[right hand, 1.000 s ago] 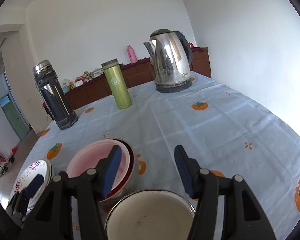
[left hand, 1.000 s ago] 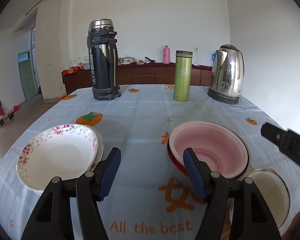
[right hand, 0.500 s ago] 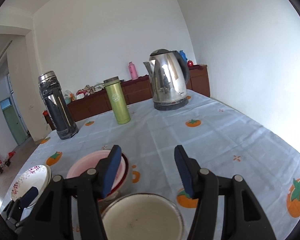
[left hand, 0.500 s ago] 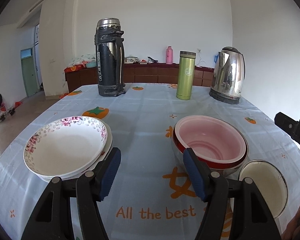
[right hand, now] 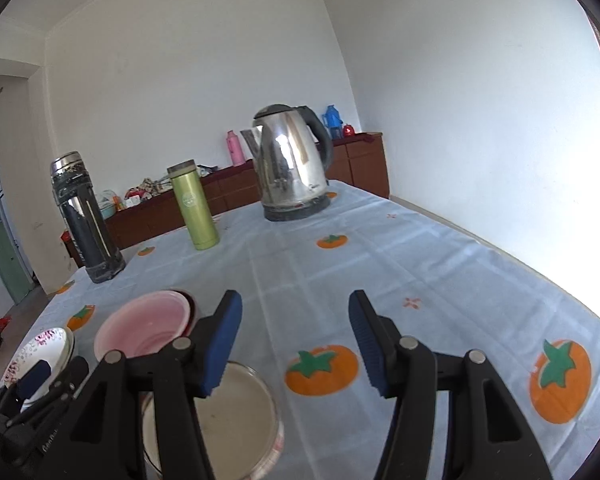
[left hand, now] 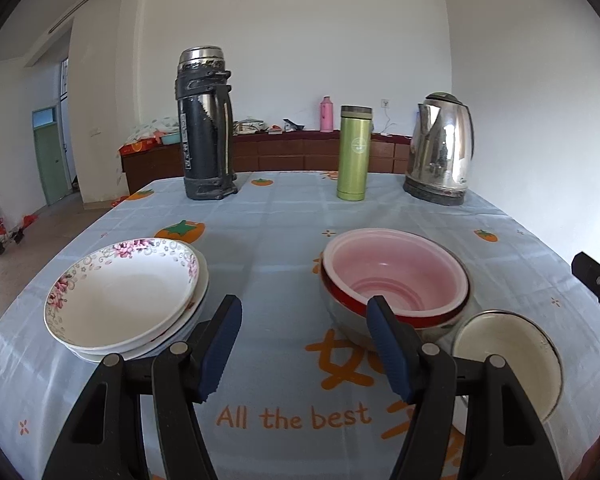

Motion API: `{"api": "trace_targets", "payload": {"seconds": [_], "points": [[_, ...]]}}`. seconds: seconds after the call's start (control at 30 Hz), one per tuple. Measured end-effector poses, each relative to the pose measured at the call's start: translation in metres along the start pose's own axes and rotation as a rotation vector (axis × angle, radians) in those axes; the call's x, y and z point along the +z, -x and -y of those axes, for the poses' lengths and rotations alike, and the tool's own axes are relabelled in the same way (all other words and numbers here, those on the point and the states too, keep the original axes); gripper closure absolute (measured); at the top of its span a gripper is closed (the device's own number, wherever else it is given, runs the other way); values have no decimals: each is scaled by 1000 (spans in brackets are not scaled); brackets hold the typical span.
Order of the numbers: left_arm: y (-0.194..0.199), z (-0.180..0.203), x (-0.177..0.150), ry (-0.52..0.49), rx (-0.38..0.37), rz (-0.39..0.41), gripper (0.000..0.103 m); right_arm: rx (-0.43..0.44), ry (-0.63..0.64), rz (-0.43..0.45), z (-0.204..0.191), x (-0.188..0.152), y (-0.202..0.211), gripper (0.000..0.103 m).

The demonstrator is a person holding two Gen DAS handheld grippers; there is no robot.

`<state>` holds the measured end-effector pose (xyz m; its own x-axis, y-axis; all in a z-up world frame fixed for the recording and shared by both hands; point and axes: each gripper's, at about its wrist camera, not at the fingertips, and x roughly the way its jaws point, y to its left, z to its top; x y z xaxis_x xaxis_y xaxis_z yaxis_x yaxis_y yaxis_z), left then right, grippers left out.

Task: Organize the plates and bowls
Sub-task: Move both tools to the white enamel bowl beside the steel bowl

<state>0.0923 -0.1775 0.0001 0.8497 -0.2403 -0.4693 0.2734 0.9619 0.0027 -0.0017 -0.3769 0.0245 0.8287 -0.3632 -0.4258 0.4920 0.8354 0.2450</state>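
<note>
Floral-rimmed white plates [left hand: 120,304] sit stacked at the left of the table. To their right a pink bowl [left hand: 396,276] rests inside a red-rimmed steel bowl [left hand: 340,312], and a small cream enamel bowl [left hand: 508,364] stands at the near right. My left gripper [left hand: 302,350] hovers open over bare cloth between the plates and the pink bowl. My right gripper [right hand: 294,344] is open too, with nothing between its pads; the cream bowl [right hand: 228,412] lies under its left finger, the pink bowl [right hand: 144,328] and plates [right hand: 40,354] further left.
At the far side stand a black thermos [left hand: 206,124], a green flask [left hand: 354,152] and a steel kettle [left hand: 440,148]. The tablecloth [right hand: 420,264] with orange prints spreads right of the bowls to the table edge by the white wall. A wooden sideboard [left hand: 300,152] runs behind.
The right gripper has swung to the right, so the bowls slid left in its view. The left view rose and levelled early on, then held still.
</note>
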Motion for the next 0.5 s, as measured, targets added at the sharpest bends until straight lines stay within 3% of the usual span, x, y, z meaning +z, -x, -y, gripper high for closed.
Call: {"api": "trace_targets", "payload": {"seconds": [0.5], "points": [[10, 13, -3, -28, -50, -21, 36, -37, 22, -10, 10, -19, 34, 44]]}}
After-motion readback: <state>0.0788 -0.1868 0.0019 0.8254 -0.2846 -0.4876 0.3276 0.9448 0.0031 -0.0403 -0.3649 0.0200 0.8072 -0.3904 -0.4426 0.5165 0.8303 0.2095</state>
